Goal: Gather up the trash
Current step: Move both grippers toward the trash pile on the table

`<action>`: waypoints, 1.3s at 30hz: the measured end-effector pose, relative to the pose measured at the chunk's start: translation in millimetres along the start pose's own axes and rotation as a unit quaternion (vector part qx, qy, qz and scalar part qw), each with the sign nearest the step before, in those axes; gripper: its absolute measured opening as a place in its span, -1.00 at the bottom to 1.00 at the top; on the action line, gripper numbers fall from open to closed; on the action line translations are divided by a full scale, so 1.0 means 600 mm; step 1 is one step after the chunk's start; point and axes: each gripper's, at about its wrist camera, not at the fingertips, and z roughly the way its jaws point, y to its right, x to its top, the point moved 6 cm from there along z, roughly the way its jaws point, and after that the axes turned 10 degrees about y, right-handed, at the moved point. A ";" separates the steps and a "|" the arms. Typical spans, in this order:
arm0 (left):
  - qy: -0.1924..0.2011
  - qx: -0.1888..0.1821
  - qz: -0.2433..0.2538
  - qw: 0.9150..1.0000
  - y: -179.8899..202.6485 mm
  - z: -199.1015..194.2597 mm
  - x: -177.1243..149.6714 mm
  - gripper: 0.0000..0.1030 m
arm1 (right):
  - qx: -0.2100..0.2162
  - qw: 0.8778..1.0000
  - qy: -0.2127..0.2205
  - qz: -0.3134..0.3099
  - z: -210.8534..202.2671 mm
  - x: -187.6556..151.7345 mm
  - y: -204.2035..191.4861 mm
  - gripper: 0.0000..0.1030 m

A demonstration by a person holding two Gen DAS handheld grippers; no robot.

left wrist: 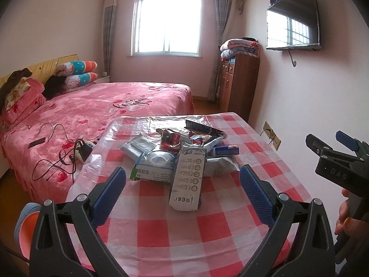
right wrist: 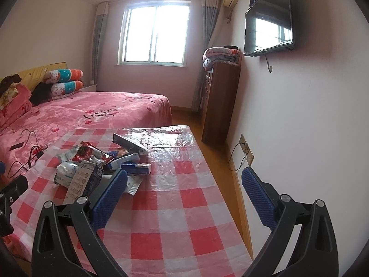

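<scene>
Trash sits heaped mid-tabletop (left wrist: pixel 161 230) on the red-and-white checked plastic cover: a tall flattened carton (left wrist: pixel 188 180) leaning toward the camera, a red foil wrapper (left wrist: pixel 170 142), a small blue box (left wrist: pixel 226 150), a long dark box (left wrist: pixel 203 127) at the far side, plus pale pouches underneath. Left claw (left wrist: pixel 182 187) hangs wide open, facing the heap with the carton roughly between its blue pads, not touching. Right claw (right wrist: pixel 184 191) also spread open, empty, aimed past the heap's right edge toward the floor and wall; its left pad overlaps the pile in view, contact uncertain. No bin or bag identifiable in either view. Risks, as judged: the pile is loose and interleaved, so closing on the carton could drag neighbours along or tip them off. The cover looks slick and wrinkled; a low approach may snag it and shift the whole heap toward the bed (left wrist: pixel 103 106), where cables (left wrist: pixel 64 154) lie close to the tabletop edge. Flat pouches may slip from the pads.
</scene>
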 end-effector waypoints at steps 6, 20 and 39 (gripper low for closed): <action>0.000 0.001 0.001 1.000 0.002 -0.004 -0.002 0.92 | 0.001 1.000 -0.001 0.000 0.001 -0.001 0.000 0.90; -0.014 0.001 -0.001 1.000 0.012 0.008 -0.016 0.92 | 0.005 1.000 0.001 -0.007 0.009 -0.013 -0.001 0.90; -0.076 -0.048 -0.005 0.996 0.016 0.111 -0.081 0.92 | 0.088 0.991 -0.089 0.040 0.104 -0.110 -0.024 0.90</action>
